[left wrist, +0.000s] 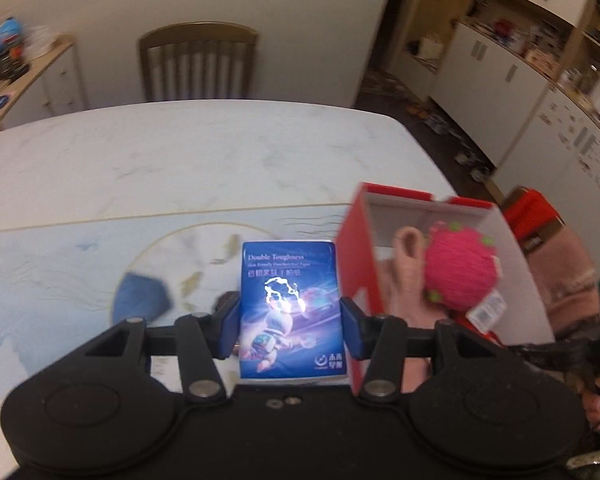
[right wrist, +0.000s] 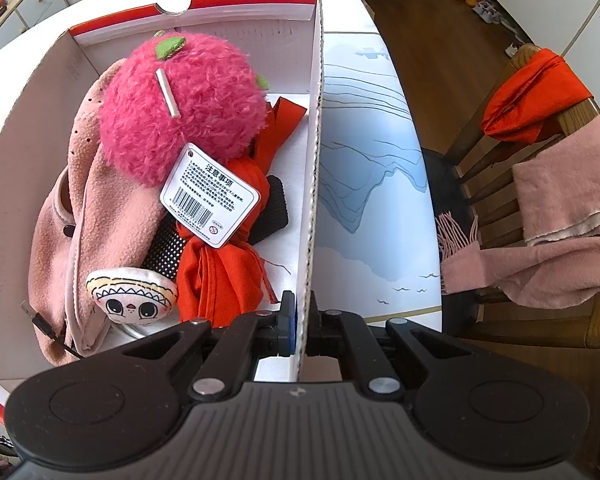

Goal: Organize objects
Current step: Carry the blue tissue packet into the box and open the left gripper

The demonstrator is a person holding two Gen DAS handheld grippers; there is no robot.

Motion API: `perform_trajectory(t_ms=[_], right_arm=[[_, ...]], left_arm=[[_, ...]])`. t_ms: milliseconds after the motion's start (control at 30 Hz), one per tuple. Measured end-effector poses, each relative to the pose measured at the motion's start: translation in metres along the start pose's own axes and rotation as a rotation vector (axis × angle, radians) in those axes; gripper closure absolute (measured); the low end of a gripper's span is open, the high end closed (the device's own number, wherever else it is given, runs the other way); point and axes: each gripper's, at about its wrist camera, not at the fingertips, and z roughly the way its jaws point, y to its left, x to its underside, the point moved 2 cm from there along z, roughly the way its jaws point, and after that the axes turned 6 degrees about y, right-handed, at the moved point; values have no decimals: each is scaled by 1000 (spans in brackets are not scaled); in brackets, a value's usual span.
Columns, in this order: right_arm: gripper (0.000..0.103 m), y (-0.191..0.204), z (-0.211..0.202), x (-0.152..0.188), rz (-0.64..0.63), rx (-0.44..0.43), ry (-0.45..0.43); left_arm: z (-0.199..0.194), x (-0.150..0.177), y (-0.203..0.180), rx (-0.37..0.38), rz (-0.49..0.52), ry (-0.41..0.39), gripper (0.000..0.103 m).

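Jaws, left: the left gripper clamps a blue tissue pack by its 2 long sides, one pad on each.
Jaws, right: the right gripper is pinched tight on the near right wall of the red-and-white box, one jaw inside, one outside.
Pack position: between the left jaws, lifted off the surface, with the box just to their right.
Pack axis: long axis runs straight ahead between the jaws; printed face up toward the camera, title end farthest away.
Box contents: a pink plush ball, pink cloth, red cloth and a small doll face lie ahead and left of the right jaws.
Step in hand: probably carrying the pack to the box while the right side steadies it.
Next move needs: carrying the pack rightward over the rim, then lowering it into what free room remains, which looks scarce.
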Motion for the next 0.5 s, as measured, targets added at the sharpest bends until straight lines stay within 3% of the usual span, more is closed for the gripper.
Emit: perform_trajectory(t_ms=[500], right_arm=[[100,-3,-1,1,21,-14,-9]], left_arm=[[30,2,-106,114,218,78,54]])
